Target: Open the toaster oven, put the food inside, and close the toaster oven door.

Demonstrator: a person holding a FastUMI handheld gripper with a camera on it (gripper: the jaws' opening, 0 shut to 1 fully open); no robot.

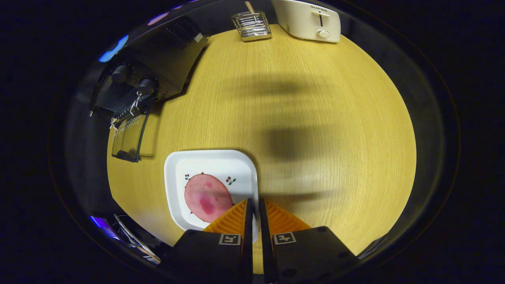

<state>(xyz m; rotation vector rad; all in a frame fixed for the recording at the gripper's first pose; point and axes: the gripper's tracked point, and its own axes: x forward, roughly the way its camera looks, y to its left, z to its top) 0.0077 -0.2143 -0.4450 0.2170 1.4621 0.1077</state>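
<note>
Over the near edge of the table, the gripper hangs with its fingers nearly together, only a thin slit between them, and the plate rim runs under that slit. Whether they're nipping the rim or just hovering above it, can't tell from here. The food, a pink round slice, lies flat on the plate just to the left of the tips. Away beyond on the left stands the oven, dark, its glass door hanging down open, so the opening step looks done. Far back sit a toaster and a wire rack.

The risks, as I judge them: the slice is thin and flat, so closed fingers may skid over it or shove the plate. If the plate is lifted by one edge, it could tip and the slice slide off. The lowered door also sticks out into the approach path.
</note>
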